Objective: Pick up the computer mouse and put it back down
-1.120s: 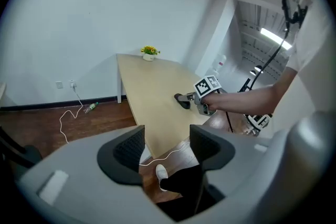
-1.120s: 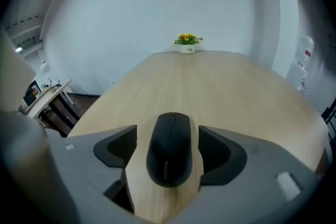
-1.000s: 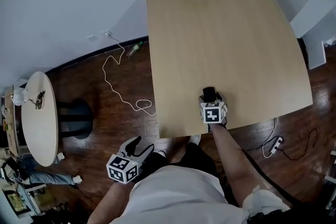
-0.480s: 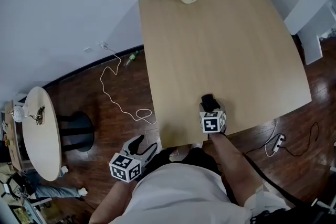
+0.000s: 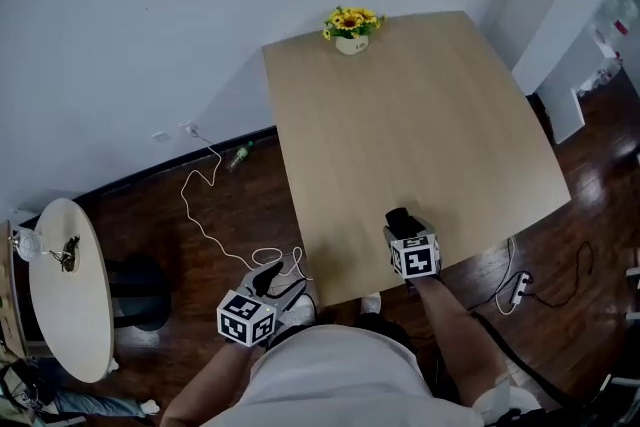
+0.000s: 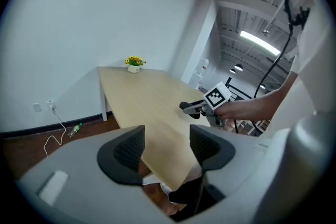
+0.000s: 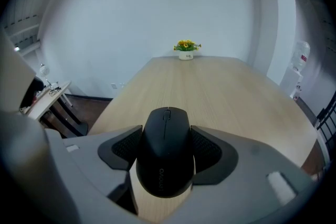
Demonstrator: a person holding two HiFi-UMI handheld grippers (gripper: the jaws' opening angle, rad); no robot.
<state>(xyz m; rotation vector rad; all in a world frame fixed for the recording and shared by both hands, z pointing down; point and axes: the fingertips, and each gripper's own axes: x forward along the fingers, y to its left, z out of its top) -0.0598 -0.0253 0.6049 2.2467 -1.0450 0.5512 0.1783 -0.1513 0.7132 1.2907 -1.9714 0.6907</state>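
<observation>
A black computer mouse [image 7: 165, 155] is clamped between both pads of my right gripper [image 7: 167, 148], which is shut on it and holds it a little above the light wooden table [image 7: 210, 86]. In the head view the mouse [image 5: 399, 221] pokes out ahead of the right gripper [image 5: 406, 233] near the table's front edge [image 5: 330, 297]. From the left gripper view the mouse [image 6: 188, 107] and the right gripper [image 6: 202, 108] show over the table. My left gripper [image 6: 167, 145] is open and empty, off the table's front left corner; the head view shows that left gripper [image 5: 268, 283] over the floor.
A small pot of yellow flowers [image 5: 350, 25] stands at the table's far edge. A white cable [image 5: 205, 205] and a bottle [image 5: 238, 155] lie on the dark wooden floor to the left. A round side table [image 5: 65, 300] is at far left, a power strip [image 5: 515, 287] at right.
The right gripper's jaws have closed on the mouse and lifted it off the table. My left gripper has shifted right and slightly up, towards the table's corner.
</observation>
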